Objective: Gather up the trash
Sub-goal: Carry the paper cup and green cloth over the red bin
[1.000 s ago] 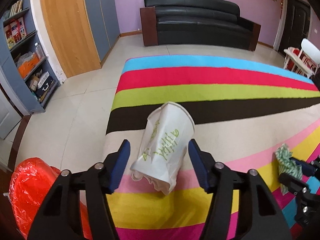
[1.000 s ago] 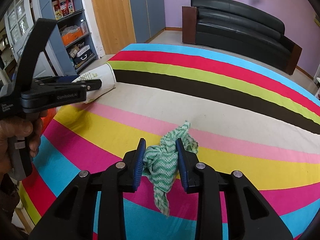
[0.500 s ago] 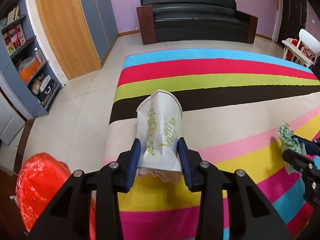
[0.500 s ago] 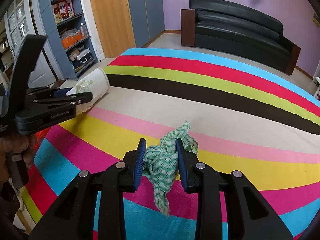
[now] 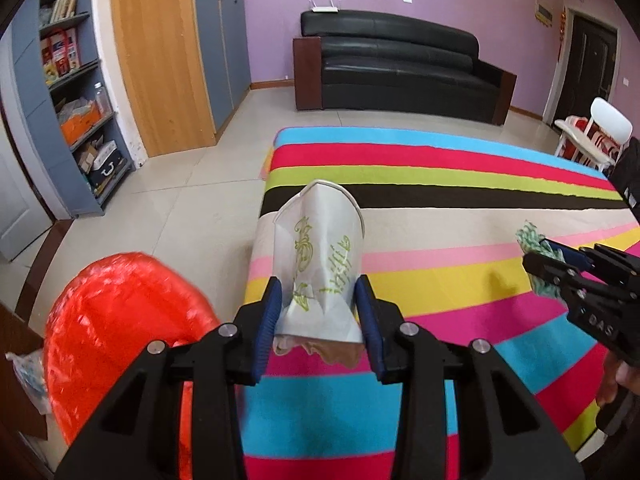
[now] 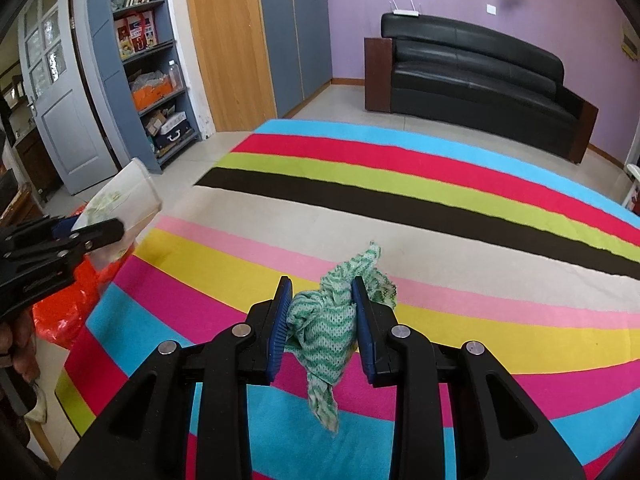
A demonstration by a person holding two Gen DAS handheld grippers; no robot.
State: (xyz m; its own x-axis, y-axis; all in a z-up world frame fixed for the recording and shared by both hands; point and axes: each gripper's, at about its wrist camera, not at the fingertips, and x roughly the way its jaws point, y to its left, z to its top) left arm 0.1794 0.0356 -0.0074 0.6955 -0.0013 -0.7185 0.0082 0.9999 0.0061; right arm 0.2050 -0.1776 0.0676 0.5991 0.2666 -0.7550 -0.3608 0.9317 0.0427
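My left gripper (image 5: 318, 300) is shut on a crumpled white paper cup (image 5: 320, 256) with green lettering, held above the striped rug (image 5: 440, 280). The cup's rim points away from me and its squashed base sits between the blue pads. An orange-red plastic trash bag (image 5: 120, 328) bulges low at the left, beside the rug's edge. My right gripper (image 6: 322, 304) is shut on a green and white wavy-patterned cloth (image 6: 328, 324), which dangles below the pads. The right wrist view also catches the left gripper (image 6: 96, 232) with the cup (image 6: 124, 200) at the left, over the bag (image 6: 64, 312).
A black leather sofa (image 5: 400, 64) stands against the purple far wall. Blue shelves (image 5: 72, 92) with boxes and a wooden door panel (image 5: 160, 60) line the left side. A white chair (image 5: 592, 132) sits at the far right. A hand (image 5: 616, 380) grips the right tool.
My left gripper's jaws closed on the paper cup, then lifted it off the rug and carried it left towards the orange bag. The right gripper kept its hold on the cloth and rose slightly.
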